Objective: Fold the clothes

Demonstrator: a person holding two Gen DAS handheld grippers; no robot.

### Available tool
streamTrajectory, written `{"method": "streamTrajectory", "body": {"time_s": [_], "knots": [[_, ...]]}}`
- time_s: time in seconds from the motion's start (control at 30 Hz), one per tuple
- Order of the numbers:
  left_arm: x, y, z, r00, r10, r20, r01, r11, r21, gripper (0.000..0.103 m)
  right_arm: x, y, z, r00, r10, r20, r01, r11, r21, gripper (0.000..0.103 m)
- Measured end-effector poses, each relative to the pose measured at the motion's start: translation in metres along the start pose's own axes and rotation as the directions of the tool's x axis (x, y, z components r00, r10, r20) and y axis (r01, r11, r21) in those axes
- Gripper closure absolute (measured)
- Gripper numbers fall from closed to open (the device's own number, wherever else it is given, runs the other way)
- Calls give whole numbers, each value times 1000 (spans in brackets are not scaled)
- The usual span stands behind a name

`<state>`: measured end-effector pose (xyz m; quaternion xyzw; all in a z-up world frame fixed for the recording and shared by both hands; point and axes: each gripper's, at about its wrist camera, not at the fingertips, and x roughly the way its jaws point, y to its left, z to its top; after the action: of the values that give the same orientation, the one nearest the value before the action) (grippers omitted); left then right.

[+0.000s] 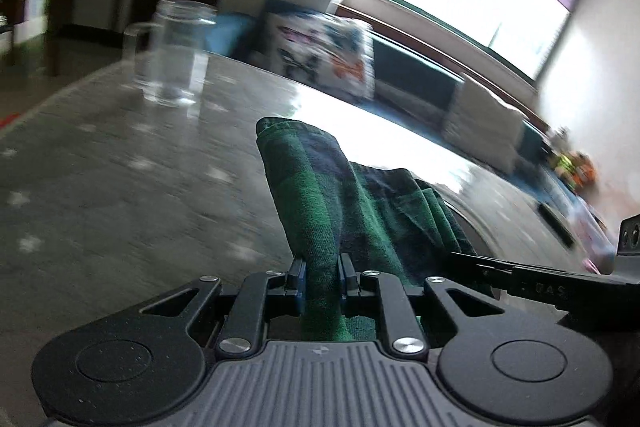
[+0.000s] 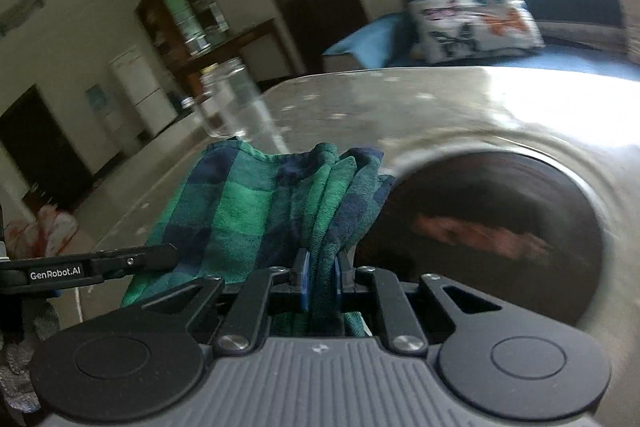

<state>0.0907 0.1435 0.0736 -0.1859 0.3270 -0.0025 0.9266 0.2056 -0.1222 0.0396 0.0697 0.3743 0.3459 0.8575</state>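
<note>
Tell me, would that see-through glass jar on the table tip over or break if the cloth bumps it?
Probably it could tip: the glass jar stands tall and upright on the smooth table, and it looks empty, so likely light. Being clear glass, it would likely crack if it fell. The green checked cloth is soft and floppy, so a brush might only nudge it.

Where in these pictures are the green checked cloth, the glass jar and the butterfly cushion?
green checked cloth [image 2: 248, 211]: right wrist view, on its flat checked panel.
glass jar [image 1: 172, 63]: left wrist view, on the middle of its clear wall.
butterfly cushion [image 2: 472, 17]: right wrist view, on its printed front.
</note>
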Motion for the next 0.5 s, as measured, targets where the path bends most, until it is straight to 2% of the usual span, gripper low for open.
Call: {"method": "streamTrajectory", "body": {"time_s": [0.27,0.5], "knots": [[3,71,32,990,130,48,-125,988,-87,86,91,50,40,994,98,-55,-102,993,-60,92],[26,103,31,984,175,17,-172,979,-113,86,141,61,39,987,106,-117,-115,991,-73,92]]}}
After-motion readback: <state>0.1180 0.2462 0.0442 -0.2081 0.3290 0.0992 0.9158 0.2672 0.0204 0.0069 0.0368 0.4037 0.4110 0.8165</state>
